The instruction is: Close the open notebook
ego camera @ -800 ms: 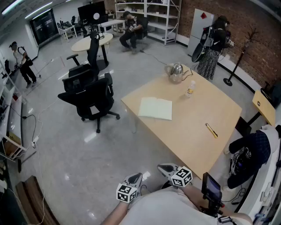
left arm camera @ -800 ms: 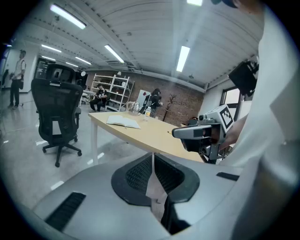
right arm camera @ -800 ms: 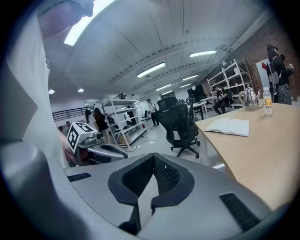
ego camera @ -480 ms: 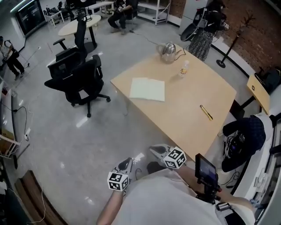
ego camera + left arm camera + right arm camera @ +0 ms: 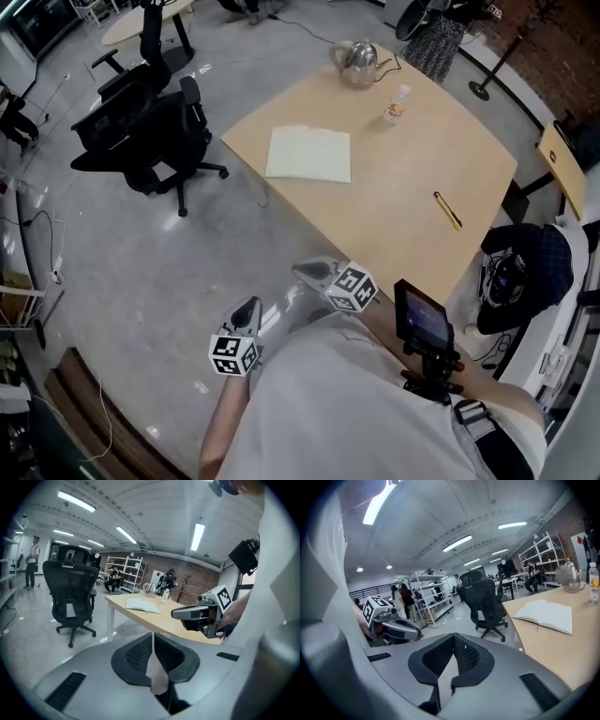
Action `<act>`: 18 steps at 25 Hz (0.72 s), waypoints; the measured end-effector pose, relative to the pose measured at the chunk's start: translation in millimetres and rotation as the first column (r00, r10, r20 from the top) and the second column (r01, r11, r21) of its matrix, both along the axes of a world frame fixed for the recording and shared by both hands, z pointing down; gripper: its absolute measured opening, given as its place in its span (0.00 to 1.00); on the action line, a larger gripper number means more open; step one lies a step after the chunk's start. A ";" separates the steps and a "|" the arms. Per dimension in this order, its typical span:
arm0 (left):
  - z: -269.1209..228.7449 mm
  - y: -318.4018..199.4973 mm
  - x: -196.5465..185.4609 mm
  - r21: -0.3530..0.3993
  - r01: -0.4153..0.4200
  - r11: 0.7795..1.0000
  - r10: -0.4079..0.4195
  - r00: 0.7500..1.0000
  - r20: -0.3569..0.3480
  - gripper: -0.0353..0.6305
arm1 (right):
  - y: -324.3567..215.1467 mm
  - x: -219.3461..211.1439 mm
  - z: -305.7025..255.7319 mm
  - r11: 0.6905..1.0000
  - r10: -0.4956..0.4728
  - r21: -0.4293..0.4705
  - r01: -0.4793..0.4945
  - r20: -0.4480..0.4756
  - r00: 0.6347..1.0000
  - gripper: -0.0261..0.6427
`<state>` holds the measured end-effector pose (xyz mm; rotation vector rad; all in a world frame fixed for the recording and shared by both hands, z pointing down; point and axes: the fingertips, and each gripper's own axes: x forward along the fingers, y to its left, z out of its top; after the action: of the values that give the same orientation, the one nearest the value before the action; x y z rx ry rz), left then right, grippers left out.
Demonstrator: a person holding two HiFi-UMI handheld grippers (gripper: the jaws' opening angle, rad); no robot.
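1. Nearest: a white-sleeved torso, and just right of it a small dark screen (image 5: 424, 317) on a clamp mount.
2. Ahead of the torso, over grey floor: left gripper (image 5: 248, 309), jaws pressed together, tips touching, nothing between them; tilted somewhat downward.
3. Just beside it, to the right and slightly further forward: right gripper (image 5: 306, 272), jaws likewise closed tight and empty, aimed toward the near edge of the table (image 5: 394, 225) without touching it.
4. On the light wooden top, toward its right side: a yellow pen (image 5: 448, 210), lying alone.
5. Off the table's right edge: a dark bundle of cloth (image 5: 520, 277) over a seat.
6. Further across, near the table's left side: the notebook (image 5: 308, 154), open and flat, pale pages up, spine line visible in the right gripper view; well apart from both grippers.
7. Beyond the notebook, toward the far corner: a small clear bottle (image 5: 397, 105), upright, then a glass kettle (image 5: 357, 62) near the far edge.
8. Left of the table on the floor: black office chairs (image 5: 141, 131), close together.
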<state>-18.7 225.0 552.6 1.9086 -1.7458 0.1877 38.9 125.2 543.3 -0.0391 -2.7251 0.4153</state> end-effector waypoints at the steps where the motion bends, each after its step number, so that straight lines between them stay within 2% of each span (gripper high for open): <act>1: -1.3 -8.4 -5.4 0.000 0.007 1.000 -0.007 1.000 0.005 0.08 | -8.2 -6.3 -1.8 1.000 -0.010 0.005 0.010 0.005 1.000 0.06; 6: -1.9 -51.9 -17.5 -0.005 0.034 0.999 -0.034 0.999 0.019 0.08 | -53.7 -19.2 -9.6 0.999 -0.033 0.030 0.033 0.021 0.999 0.06; 11: 3.4 -98.1 -33.2 -0.022 0.032 0.999 -0.031 0.999 0.027 0.08 | -103.5 -23.3 -2.8 1.000 0.005 0.030 -0.006 0.023 1.000 0.06; 18: -8.7 -127.6 -47.4 -0.017 0.034 0.999 -0.033 0.999 0.031 0.08 | -123.1 -34.5 -1.8 0.999 -0.017 0.045 0.017 0.007 1.000 0.06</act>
<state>-66.0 97.4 543.9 1.8720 -1.7894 0.2202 4.4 2.1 541.5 -0.0519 -2.7389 0.3492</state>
